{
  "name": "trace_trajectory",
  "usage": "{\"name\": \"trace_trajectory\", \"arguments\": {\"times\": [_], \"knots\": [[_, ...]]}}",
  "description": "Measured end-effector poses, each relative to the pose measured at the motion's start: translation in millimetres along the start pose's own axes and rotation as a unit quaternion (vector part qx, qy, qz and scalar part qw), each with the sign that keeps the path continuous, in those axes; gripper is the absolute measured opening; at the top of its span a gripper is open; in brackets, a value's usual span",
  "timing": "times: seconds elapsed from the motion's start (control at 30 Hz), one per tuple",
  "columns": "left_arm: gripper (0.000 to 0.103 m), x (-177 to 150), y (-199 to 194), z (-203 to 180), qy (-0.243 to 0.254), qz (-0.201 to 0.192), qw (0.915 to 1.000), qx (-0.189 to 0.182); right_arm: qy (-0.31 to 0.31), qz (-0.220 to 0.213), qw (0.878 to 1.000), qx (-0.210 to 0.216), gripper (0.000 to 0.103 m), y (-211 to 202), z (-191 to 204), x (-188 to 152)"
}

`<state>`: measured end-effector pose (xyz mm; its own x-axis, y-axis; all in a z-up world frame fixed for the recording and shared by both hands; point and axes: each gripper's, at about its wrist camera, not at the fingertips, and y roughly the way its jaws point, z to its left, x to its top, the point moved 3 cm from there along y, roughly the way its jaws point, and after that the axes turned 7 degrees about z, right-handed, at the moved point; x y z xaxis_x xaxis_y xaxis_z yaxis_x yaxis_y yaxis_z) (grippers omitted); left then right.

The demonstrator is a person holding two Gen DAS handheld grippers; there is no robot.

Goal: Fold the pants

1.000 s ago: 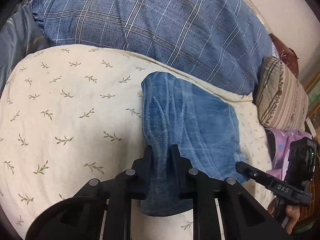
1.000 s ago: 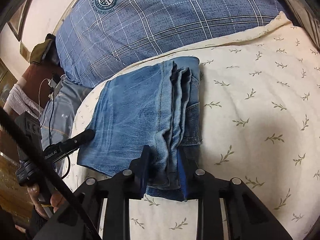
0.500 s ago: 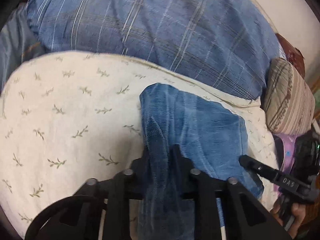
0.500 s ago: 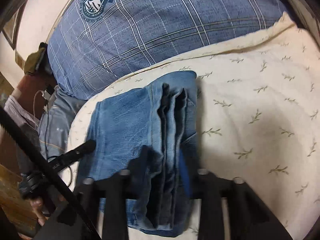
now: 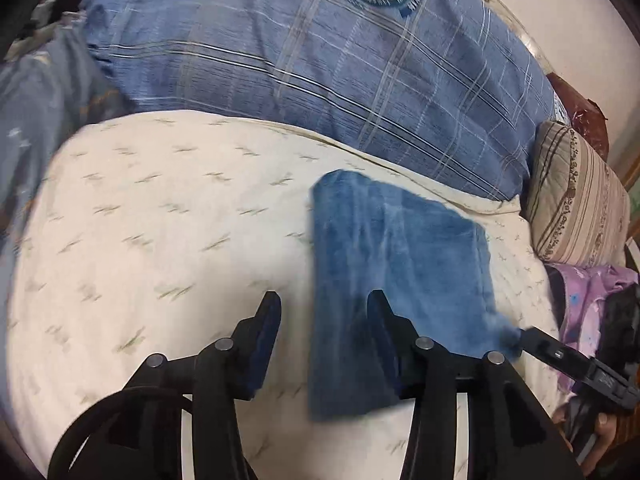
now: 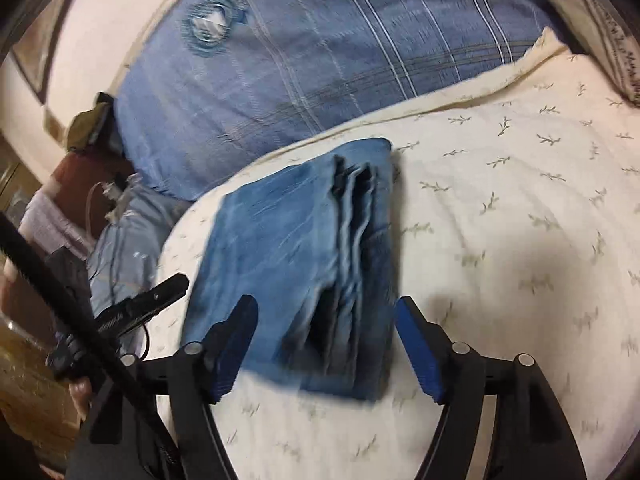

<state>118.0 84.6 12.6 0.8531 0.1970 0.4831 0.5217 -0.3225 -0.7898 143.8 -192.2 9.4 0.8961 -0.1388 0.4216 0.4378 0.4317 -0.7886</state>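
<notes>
i see my left gripper [image 5: 322, 306] and right gripper [image 6: 326, 316] both spread over the folded jeans [image 6: 296, 264], bare bedsheet [image 6: 520, 240] at three o'clock.

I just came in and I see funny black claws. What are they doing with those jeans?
A person holds a claw tool in each hand and is folding jeans on a cream leafy blanket. The jeans lie in a neat folded stack. The left gripper and the right gripper are both open, gripping nothing. The folding looks about done.
</notes>
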Motion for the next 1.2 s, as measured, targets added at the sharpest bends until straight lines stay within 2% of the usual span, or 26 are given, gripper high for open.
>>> {"name": "trace_trajectory", "arguments": {"times": [0.1, 0.17, 0.23, 0.3, 0.4, 0.43, 0.53, 0.57, 0.6, 0.63, 0.67, 0.7, 0.77, 0.8, 0.9, 0.97, 1.0, 1.07, 1.1, 1.13, 1.17, 1.2], "knots": [[0.048, -31, -10, 3, 0.002, 0.004, 0.9999, 0.01, -0.001, -0.003, 1.0, -0.011, 0.074, -7, 3, -26], [0.048, -46, -11, -3, 0.016, 0.011, 0.9997, 0.015, -0.014, 0.016, 0.999, -0.026, 0.074, -1, 9, -43], [0.048, -56, -8, -16, 0.045, 0.013, 0.9984, 0.032, -0.036, 0.029, 0.998, -0.053, 0.074, 8, 15, -49], [0.048, -59, -2, -25, 0.073, 0.012, 0.996, 0.049, -0.062, 0.028, 0.993, -0.099, 0.074, 19, 20, -50], [0.046, -65, 12, -31, 0.087, 0.021, 0.9942, 0.061, -0.07, 0.02, 0.988, -0.134, 0.073, 27, 18, -47], [0.045, -66, 16, -32, 0.088, 0.028, 0.994, 0.059, -0.069, 0.019, 0.988, -0.137, 0.066, 28, 17, -48], [0.036, -67, 19, -32, 0.079, 0.021, 0.9955, 0.047, -0.069, 0.018, 0.989, -0.128, 0.046, 27, 17, -50], [0.033, -65, 20, -31, 0.074, 0.018, 0.996, 0.046, -0.072, 0.02, 0.989, -0.124, 0.042, 29, 17, -50], [0.031, -63, 22, -27, 0.069, 0.015, 0.9966, 0.043, -0.077, 0.022, 0.988, -0.135, 0.035, 31, 18, -51], [0.019, -62, 22, -25, 0.063, 0.012, 0.997, 0.042, -0.081, 0.024, 0.986, -0.145, 0.027, 34, 17, -50], [0.004, -61, 22, -23, 0.063, 0.005, 0.9967, 0.052, -0.085, 0.024, 0.984, -0.156, 0.022, 37, 17, -49], [0.004, -61, 16, -25, 0.069, -0.004, 0.9963, 0.051, -0.085, 0.018, 0.983, -0.164, 0.013, 33, 17, -50], [0.004, -60, 8, -27, 0.07, -0.018, 0.9967, 0.038, -0.077, 0.007, 0.986, -0.151, 0.012, 26, 16, -48], [0.004, -60, 8, -28, 0.072, -0.022, 0.9962, 0.043, -0.071, 0.001, 0.987, -0.144, 0.011, 22, 15, -47], [0.005, -69, 25, -25, 0.083, 0.003, 0.9931, 0.084, -0.06, 0.022, 0.987, -0.15, 0.011, 32, 7, -48], [0.007, -71, 25, -26, 0.084, 0.003, 0.9926, 0.088, -0.053, 0.025, 0.987, -0.148, 0.012, 34, 5, -48], [0.008, -71, 21, -27, 0.085, 0.005, 0.9924, 0.088, -0.052, 0.023, 0.988, -0.143, 0.017, 32, 6, -47], [0.025, -74, 11, -27, 0.078, 0.007, 0.9942, 0.074, -0.045, 0.018, 0.99, -0.133, 0.02, 26, 6, -49], [0.031, -77, 5, -25, 0.07, 0.005, 0.9949, 0.072, -0.041, 0.021, 0.99, -0.13, 0.031, 22, 5, -51], [0.043, -82, -2, -21, 0.057, -0.002, 0.9955, 0.076, -0.037, 0.023, 0.991, -0.126, 0.05, 18, 5, -53], [0.05, -87, -7, -18, 0.047, -0.005, 0.9957, 0.08, -0.031, 0.02, 0.992, -0.121, 0.058, 13, 4, -56], [0.051, -94, -11, -15, 0.037, -0.006, 0.9959, 0.083, -0.021, 0.014, 0.993, -0.112, 0.068, 6, 4, -62]]}}
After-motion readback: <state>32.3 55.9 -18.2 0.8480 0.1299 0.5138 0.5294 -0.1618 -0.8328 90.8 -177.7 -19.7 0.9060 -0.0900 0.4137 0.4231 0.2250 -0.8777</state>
